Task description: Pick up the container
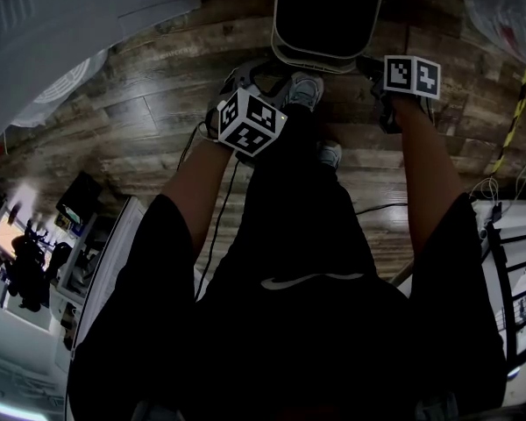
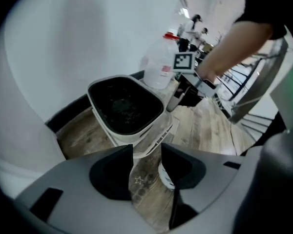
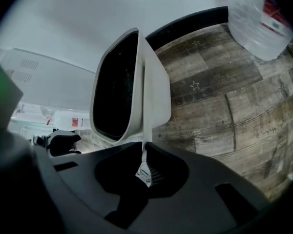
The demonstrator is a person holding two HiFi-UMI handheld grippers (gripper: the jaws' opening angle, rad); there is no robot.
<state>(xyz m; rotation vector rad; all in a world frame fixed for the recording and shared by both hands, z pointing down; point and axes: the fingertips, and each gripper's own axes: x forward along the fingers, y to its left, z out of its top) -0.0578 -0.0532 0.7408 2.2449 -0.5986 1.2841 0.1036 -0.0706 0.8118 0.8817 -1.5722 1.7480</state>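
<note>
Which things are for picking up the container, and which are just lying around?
For the job: white container; right tool, clamped on its edge; left tool, open near it.
Just lying about: clear plastic jug; cables.

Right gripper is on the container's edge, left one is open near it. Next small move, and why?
Probably ease the left gripper forward until its open jaws straddle the near rim of the container, then close. Wooden floor shows between those jaws, the rim sits just ahead, and the right gripper alone pinches the thin wall.
</note>
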